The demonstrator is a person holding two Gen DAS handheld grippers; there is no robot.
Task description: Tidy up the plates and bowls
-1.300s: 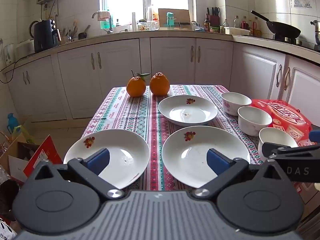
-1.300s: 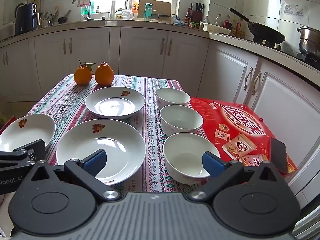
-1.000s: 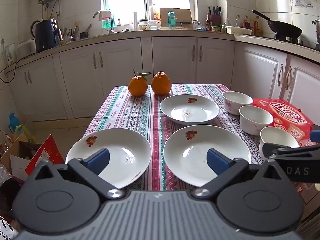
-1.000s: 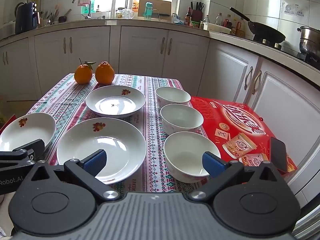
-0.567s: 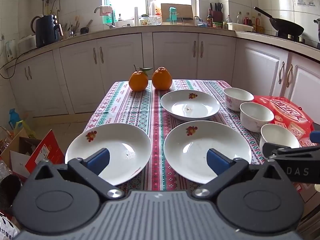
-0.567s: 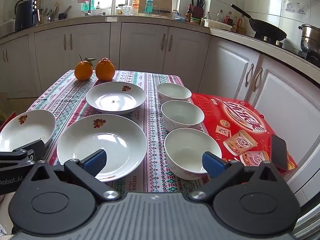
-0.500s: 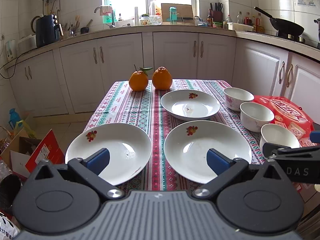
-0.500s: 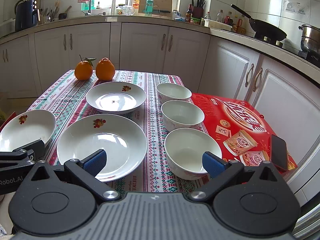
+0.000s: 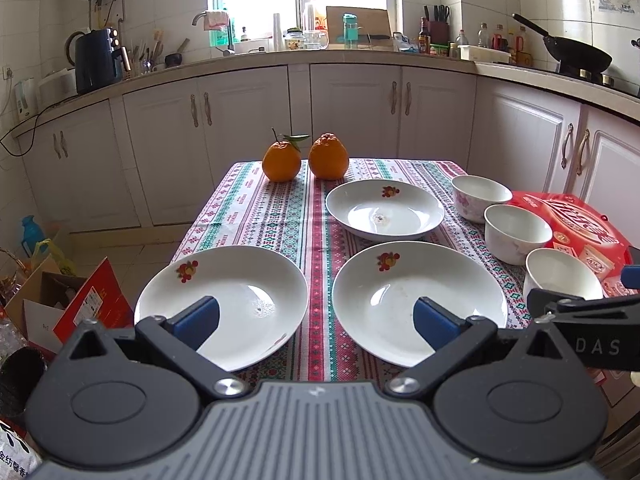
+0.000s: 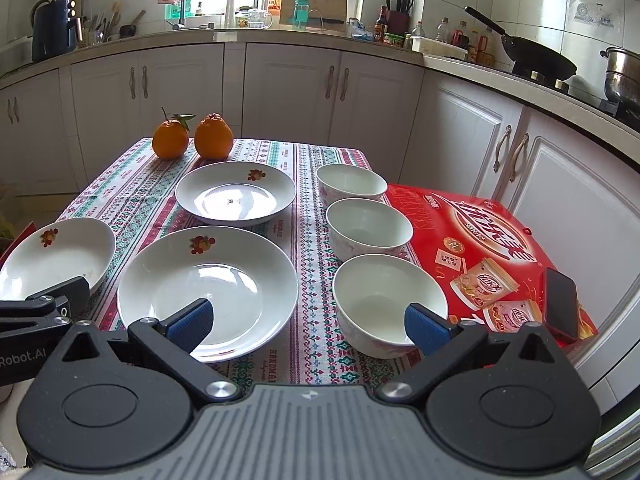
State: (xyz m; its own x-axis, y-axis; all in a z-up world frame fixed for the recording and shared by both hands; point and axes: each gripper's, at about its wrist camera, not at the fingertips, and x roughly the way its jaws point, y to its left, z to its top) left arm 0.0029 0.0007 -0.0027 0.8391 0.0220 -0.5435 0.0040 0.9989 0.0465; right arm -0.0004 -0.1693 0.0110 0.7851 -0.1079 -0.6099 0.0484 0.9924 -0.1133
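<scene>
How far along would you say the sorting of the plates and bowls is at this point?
Nothing is stacked yet. Three plates, the nearest, lie apart on the tablecloth, and three bowls, the nearest, stand singly in a row. The left tool and right tool are open and empty. All stacking remains.

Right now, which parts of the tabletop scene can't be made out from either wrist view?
- Left plate: right wrist view cuts it at the frame edge; the left gripper body covers its near rim.
- Nearest bowl: near side hidden behind the right gripper.
- Red box: print too small to read.
</scene>
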